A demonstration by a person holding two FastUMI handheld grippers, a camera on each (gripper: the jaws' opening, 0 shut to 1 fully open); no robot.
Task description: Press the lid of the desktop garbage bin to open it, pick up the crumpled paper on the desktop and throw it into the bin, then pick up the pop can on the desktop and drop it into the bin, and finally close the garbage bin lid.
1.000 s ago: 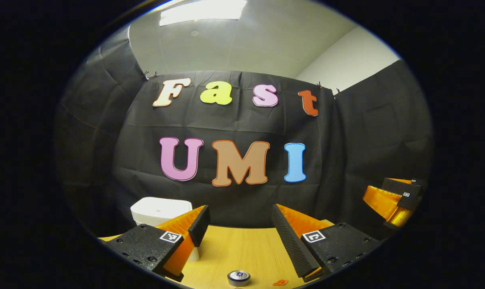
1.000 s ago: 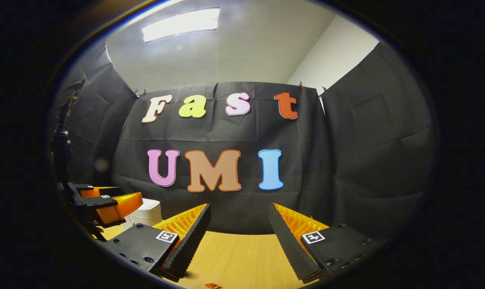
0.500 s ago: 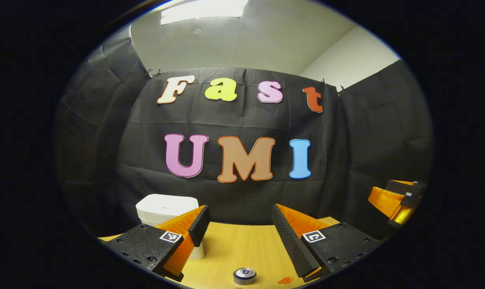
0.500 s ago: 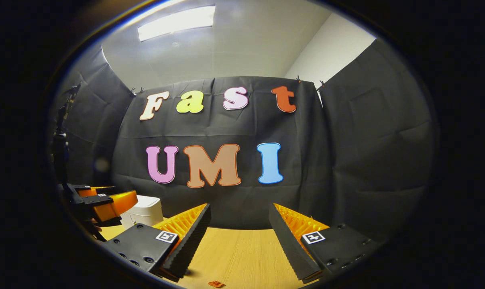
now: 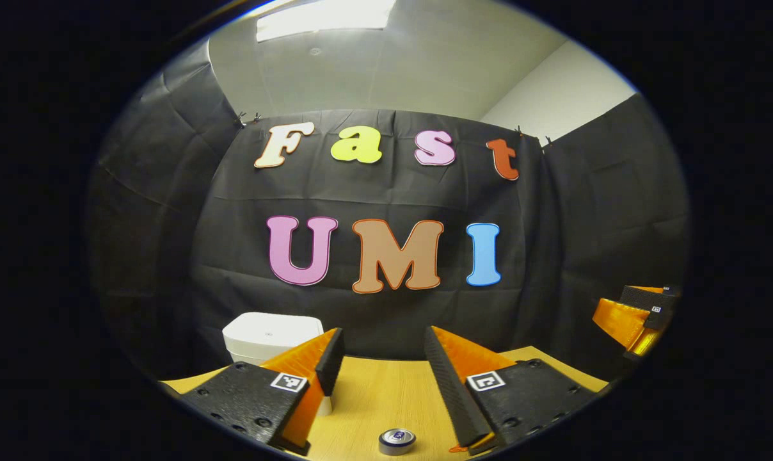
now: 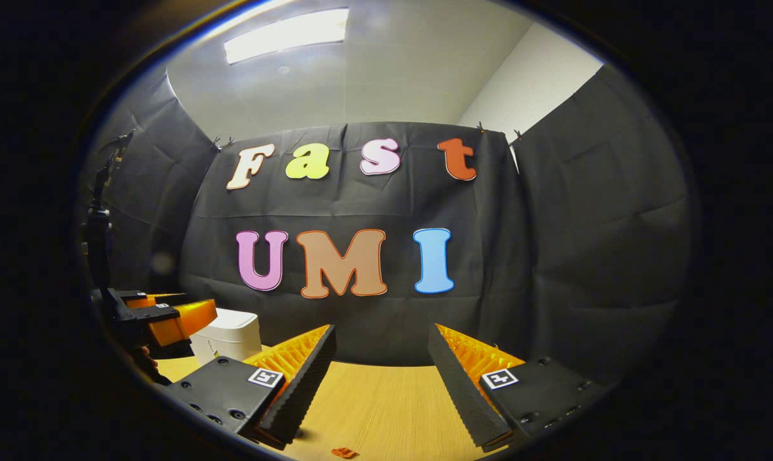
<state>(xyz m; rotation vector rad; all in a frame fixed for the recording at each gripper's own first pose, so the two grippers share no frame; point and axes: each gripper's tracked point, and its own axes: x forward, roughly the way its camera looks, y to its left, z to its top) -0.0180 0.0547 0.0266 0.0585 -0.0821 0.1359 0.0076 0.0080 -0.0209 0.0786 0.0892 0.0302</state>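
Wooden desktop [image 5: 386, 397]; left tongs [image 5: 380, 349] level, parted above pop can [image 5: 397, 441].

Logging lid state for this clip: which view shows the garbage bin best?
The left gripper view: the garbage bin sits just beyond the left gripper, its closed lid top facing the camera, though one finger covers its lower right corner. In the right gripper view it sits smaller at the edge, partly behind the left gripper.
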